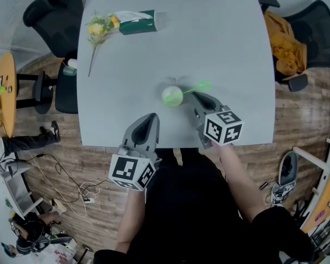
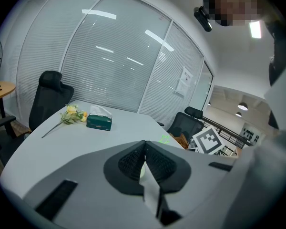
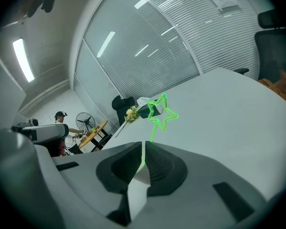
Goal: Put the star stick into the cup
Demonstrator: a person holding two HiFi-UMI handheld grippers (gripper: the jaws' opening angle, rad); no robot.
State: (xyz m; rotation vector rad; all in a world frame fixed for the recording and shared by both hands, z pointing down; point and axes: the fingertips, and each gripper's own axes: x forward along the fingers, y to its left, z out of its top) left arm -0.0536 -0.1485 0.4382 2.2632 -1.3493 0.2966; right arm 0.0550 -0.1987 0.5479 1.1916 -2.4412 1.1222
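Nearest to the person, the left gripper hovers over the near edge of the bench, at about 7 o'clock from the cup. Its jaws are pressed together with nothing between them. I judge it is only waiting there, perhaps ready to steady the cup if needed.

A little farther, at 4 o'clock from the cup and just beside it, the right gripper has its jaws closed on the thin shaft of the green star stick. The star head stands beyond the jaws, toward 2 o'clock from the cup. The grip is low on the shaft, probably so the stick can be turned and lowered into the opening. The stick is not yet inside the cup. Whether its lower end touches the rim, I cannot tell.

Far away at 11 o'clock lie a yellow flower and a green tissue box, well apart from the work.
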